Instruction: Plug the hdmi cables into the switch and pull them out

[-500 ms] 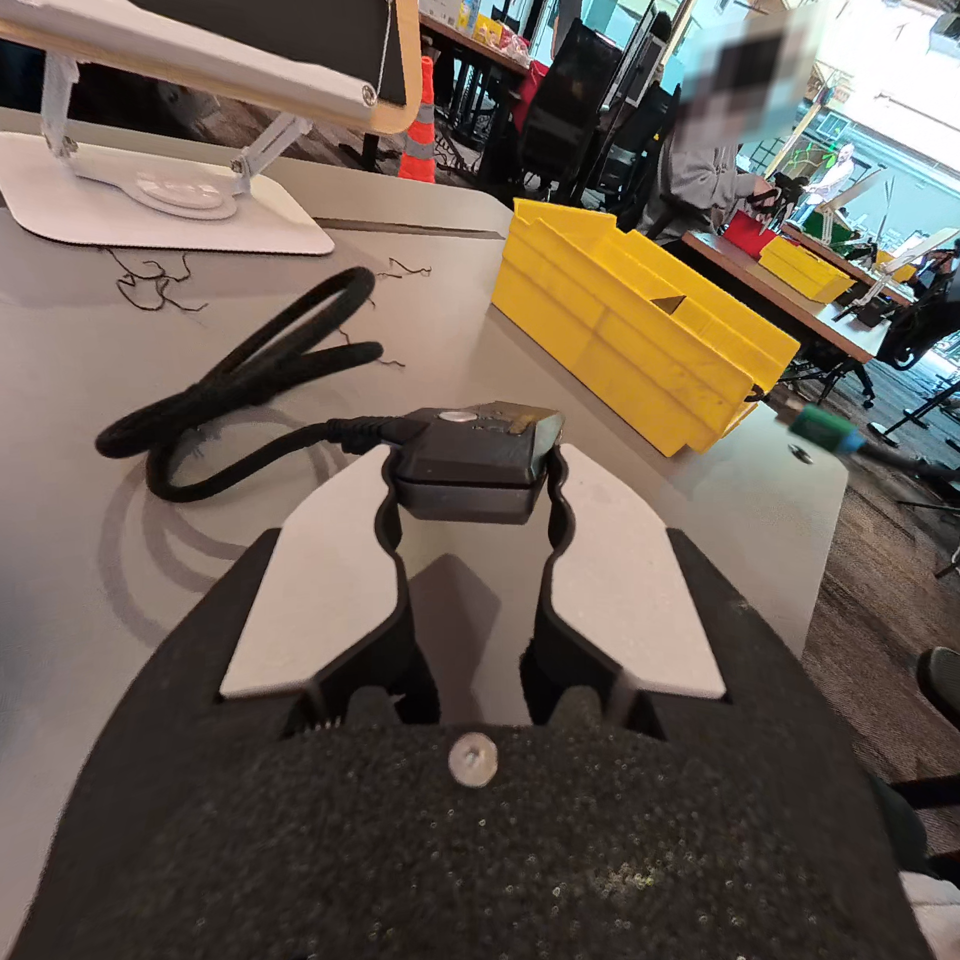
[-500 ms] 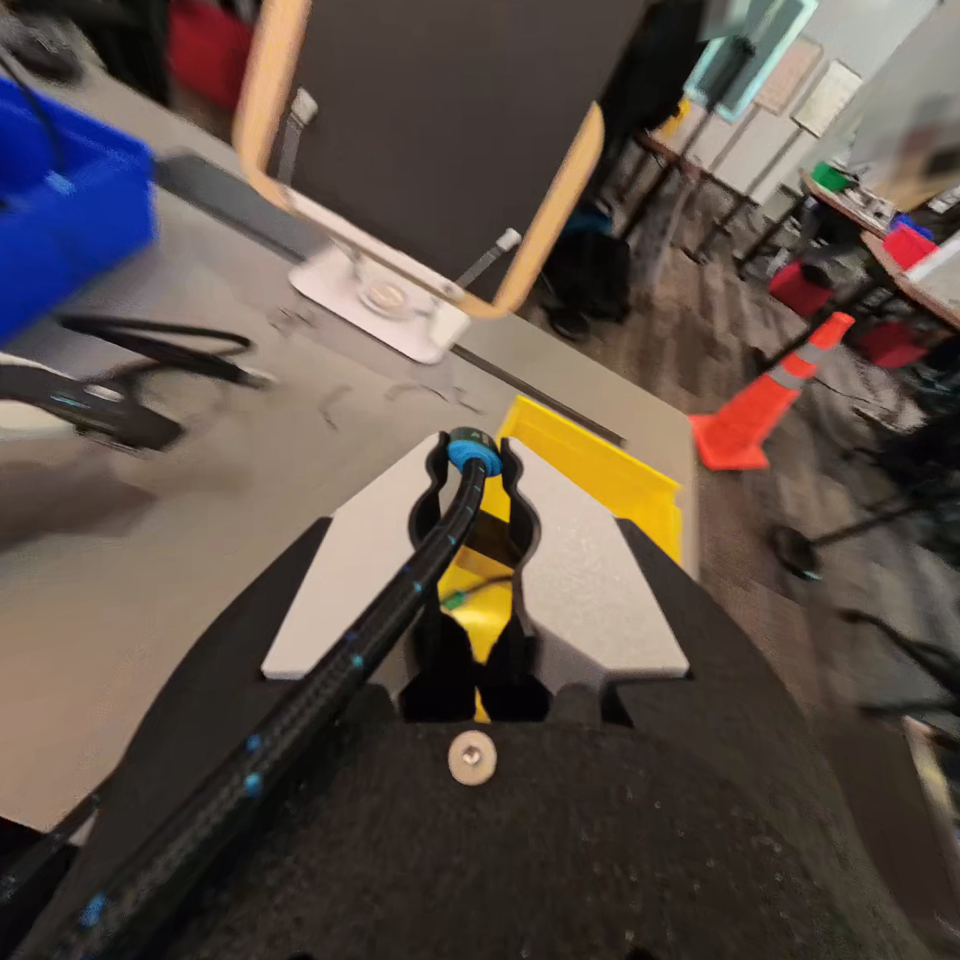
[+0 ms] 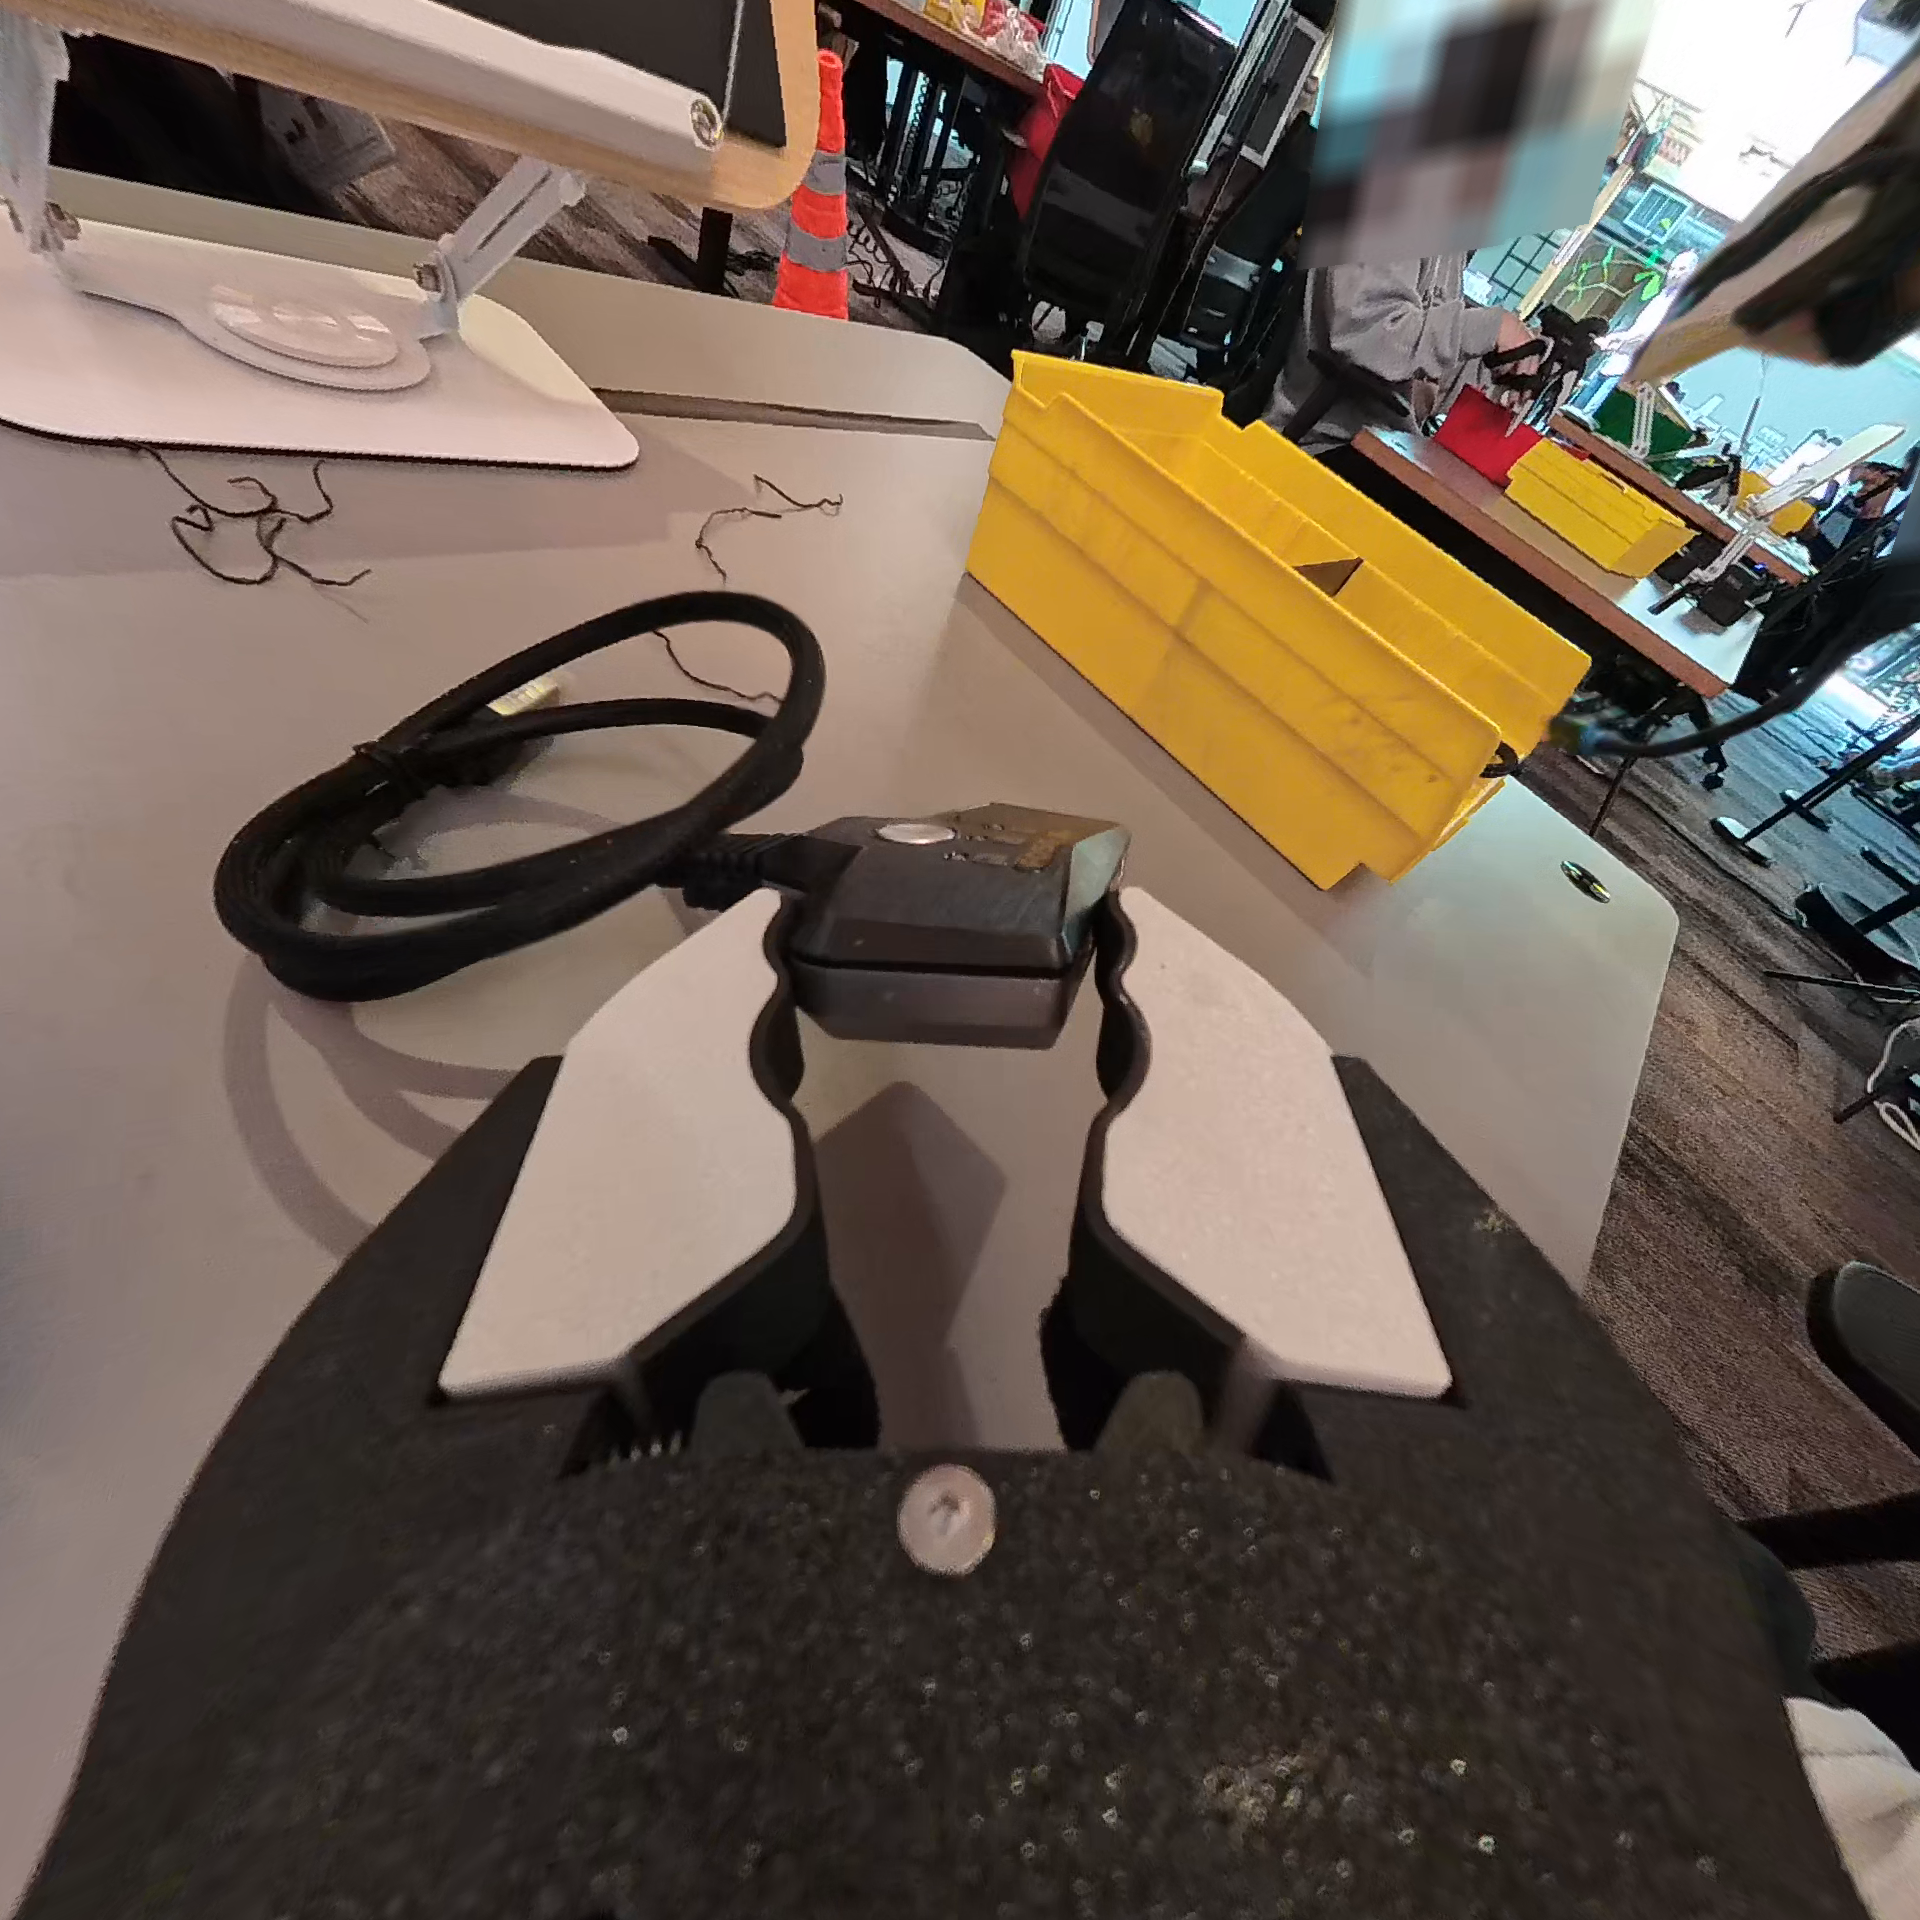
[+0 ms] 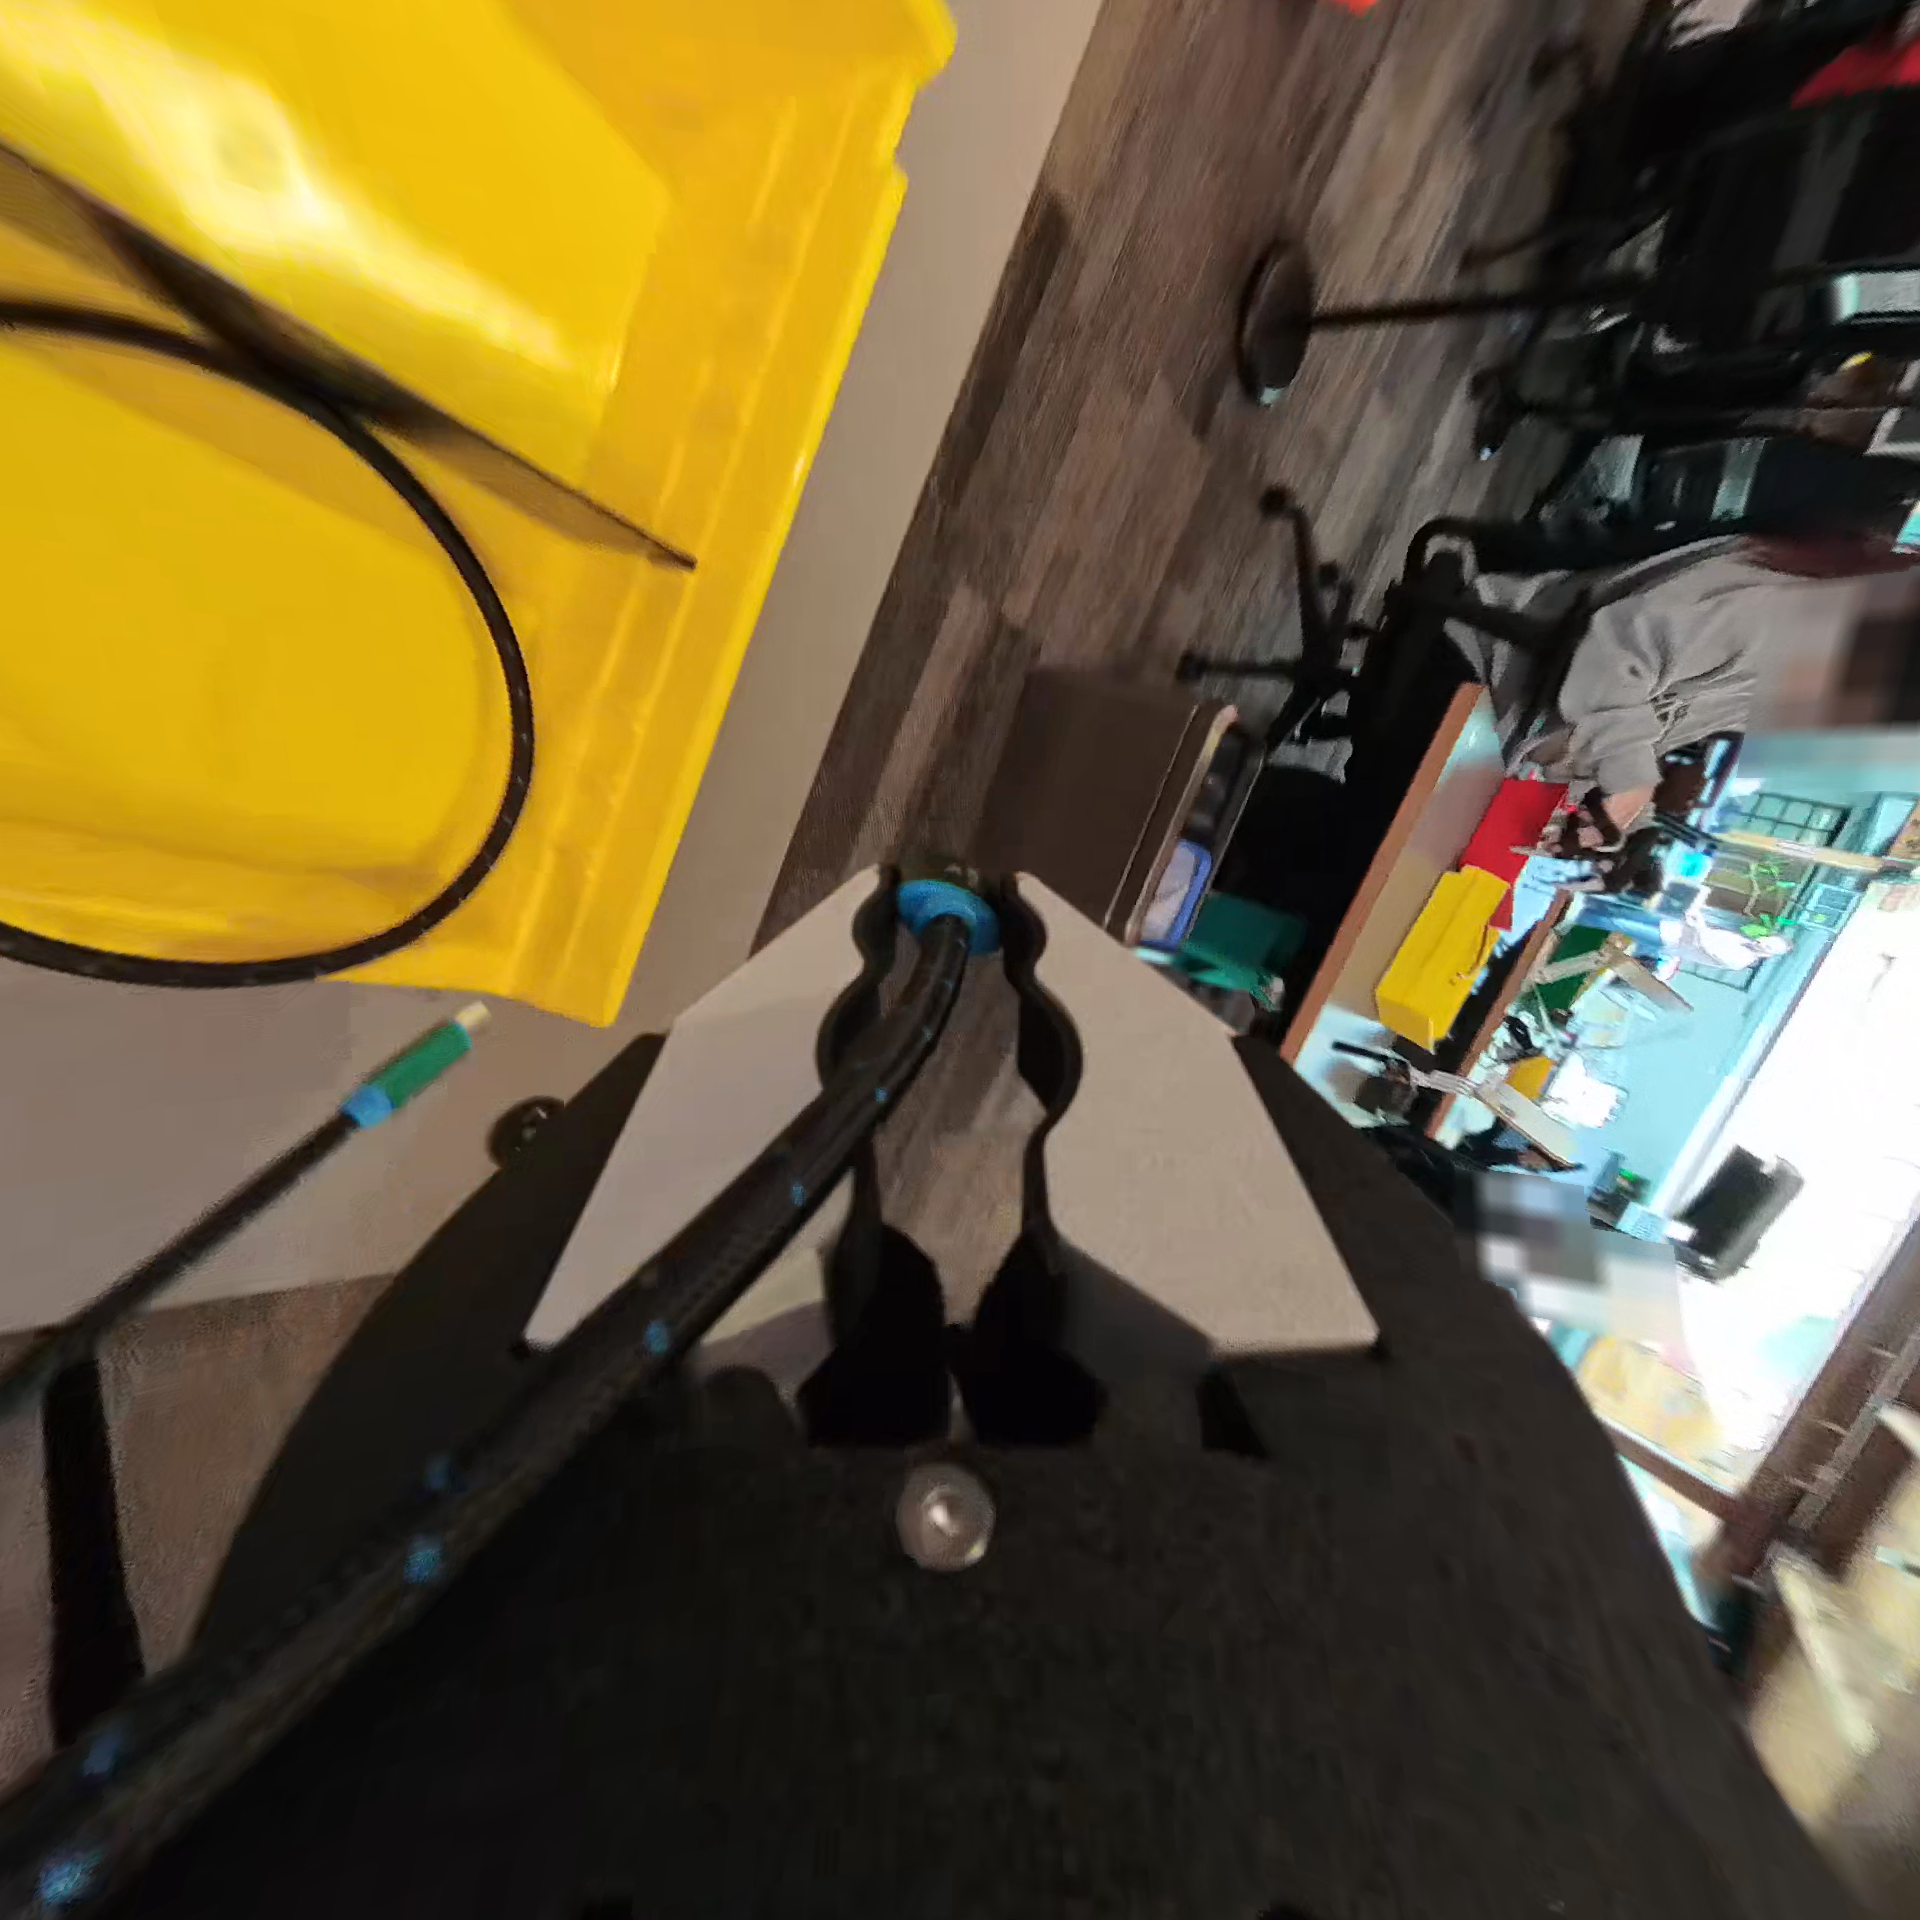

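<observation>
In the left wrist view my left gripper (image 3: 940, 925) is shut on the black HDMI switch (image 3: 951, 914), which rests on the grey table (image 3: 1039, 707). The switch's own black cable (image 3: 499, 810) lies coiled to the left. In the right wrist view my right gripper (image 4: 940, 904) is shut on a black braided HDMI cable (image 4: 831, 1132) just behind its blue collar (image 4: 935, 902); the plug end is hidden past the fingertips. The cable's other end, a green plug (image 4: 421, 1070), hangs near the table edge. The right gripper is tilted over the yellow bin (image 4: 312, 468).
The yellow bin (image 3: 1247, 644) stands on the table's right side. A monitor stand's white base (image 3: 312, 384) sits at the far left. Loose black threads (image 3: 249, 530) lie nearby. An orange cone (image 3: 816, 208), chairs and another desk with a person are beyond the table. About 50 cm separates my left fingertips from my right.
My right gripper has swung right and rolled, from facing the monitor to hanging over the yellow bin and floor, still holding the cable. The left gripper and switch have stayed put.
</observation>
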The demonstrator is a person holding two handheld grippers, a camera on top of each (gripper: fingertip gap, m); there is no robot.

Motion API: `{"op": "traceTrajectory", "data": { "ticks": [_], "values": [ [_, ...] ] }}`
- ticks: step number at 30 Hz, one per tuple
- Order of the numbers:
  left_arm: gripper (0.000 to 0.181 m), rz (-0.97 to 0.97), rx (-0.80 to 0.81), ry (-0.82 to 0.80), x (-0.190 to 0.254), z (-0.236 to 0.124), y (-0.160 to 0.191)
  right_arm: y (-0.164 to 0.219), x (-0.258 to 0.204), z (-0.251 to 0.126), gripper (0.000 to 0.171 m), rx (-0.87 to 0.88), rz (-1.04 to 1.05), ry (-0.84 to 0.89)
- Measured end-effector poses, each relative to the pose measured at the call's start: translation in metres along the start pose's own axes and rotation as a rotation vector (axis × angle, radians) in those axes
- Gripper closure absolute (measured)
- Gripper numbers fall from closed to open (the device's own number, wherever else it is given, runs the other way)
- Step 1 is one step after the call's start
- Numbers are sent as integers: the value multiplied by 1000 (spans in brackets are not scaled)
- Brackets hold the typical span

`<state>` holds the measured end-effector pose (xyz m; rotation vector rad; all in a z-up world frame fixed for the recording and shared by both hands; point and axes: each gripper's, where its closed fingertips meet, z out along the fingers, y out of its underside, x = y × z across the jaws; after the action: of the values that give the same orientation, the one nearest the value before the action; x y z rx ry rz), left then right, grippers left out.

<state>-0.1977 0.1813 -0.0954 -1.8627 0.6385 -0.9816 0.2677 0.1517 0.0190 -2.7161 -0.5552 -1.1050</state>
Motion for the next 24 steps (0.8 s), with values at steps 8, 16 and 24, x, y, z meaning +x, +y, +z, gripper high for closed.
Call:
{"op": "traceTrajectory", "data": {
  "ticks": [8, 16, 24],
  "values": [
    [127, -1, -7, 8, 0, 0, 1, -16, -46, 67, 153, -177, -216, -102],
    [127, -10, -7, 14, -1, -2, 2, -27, -66, 96, 157, -168, -431, 3],
    [127, -10, -13, 17, -1, 0, 3, -47, -60, 70, 157, -15, -537, 180]
  ]
}}
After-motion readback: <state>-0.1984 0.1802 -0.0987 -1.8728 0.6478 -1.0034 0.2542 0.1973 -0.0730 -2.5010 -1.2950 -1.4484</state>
